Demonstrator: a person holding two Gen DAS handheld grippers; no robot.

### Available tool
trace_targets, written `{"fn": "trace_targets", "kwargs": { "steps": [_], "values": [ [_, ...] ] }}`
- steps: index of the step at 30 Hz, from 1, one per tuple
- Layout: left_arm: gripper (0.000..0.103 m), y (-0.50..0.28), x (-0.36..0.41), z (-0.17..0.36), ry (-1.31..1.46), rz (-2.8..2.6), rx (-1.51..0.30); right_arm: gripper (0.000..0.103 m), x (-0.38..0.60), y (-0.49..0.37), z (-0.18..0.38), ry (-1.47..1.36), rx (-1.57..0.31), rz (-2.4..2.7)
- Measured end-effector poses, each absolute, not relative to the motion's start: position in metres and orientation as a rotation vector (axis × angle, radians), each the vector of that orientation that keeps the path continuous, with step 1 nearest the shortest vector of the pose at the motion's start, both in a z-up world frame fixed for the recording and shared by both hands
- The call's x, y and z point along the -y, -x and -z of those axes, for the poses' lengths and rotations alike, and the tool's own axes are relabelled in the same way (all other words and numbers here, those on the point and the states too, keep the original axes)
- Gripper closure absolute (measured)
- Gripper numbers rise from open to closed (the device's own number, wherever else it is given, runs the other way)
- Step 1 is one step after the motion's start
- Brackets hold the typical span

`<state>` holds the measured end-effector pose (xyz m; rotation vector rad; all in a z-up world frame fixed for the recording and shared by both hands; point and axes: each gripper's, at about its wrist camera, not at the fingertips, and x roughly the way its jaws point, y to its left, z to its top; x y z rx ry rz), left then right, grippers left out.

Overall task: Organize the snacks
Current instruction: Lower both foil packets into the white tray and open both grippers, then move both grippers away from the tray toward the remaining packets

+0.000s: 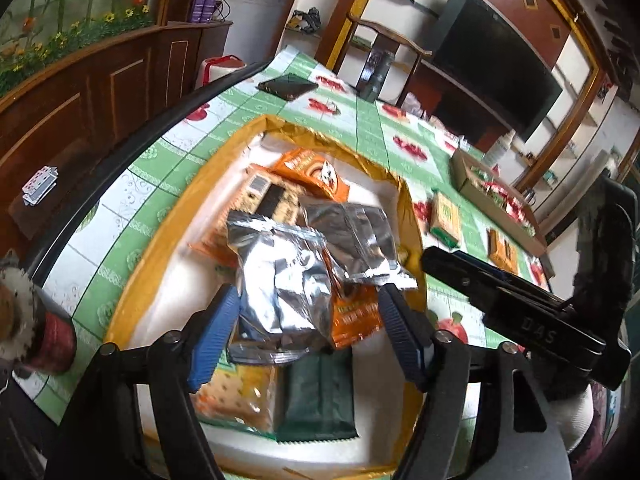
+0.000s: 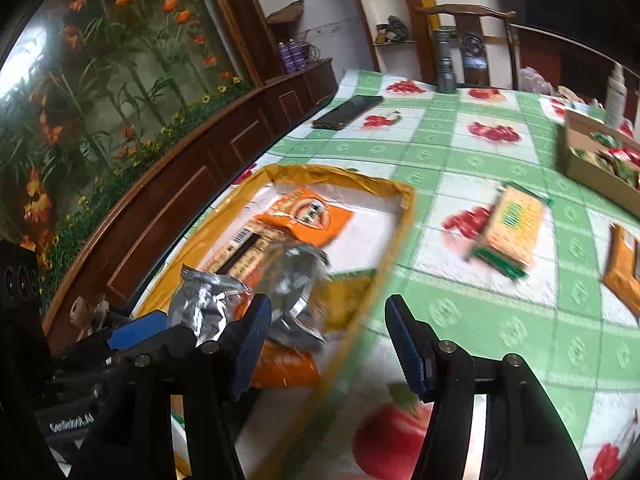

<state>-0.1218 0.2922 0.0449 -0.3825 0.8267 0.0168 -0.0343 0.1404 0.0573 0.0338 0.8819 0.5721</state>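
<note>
A gold-rimmed white tray (image 1: 132,280) holds several snack packets: orange ones (image 1: 308,172), two silver foil packets (image 1: 280,276), a cracker packet (image 1: 240,396) and a dark green one (image 1: 320,396). My left gripper (image 1: 310,332) hangs open over the tray. The nearer silver foil packet lies between its blue pads, and neither pad presses on it. My right gripper (image 2: 330,340) is open and empty above the tray's right rim (image 2: 384,248). On the cloth to the right lie a yellow-green packet (image 2: 508,228) and an orange packet (image 2: 624,268).
A cardboard box (image 2: 576,160) of snacks stands at the far right of the green checked tablecloth (image 2: 440,148). A dark phone (image 2: 348,112), a grey flask (image 2: 446,64) and a wooden chair (image 2: 468,12) are at the far end. A red-lidded jar (image 1: 52,340) stands left of the tray.
</note>
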Motion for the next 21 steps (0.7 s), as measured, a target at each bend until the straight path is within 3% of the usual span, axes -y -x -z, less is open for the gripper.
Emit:
{"fn": "trace_targets", "kwargs": {
  "steps": [21],
  "values": [
    [0.03,0.161,-0.22,-0.088,0.149,-0.085,-0.749,0.039,-0.017,0.079,-0.05,-0.192,-0.865,-0.446]
  ]
}}
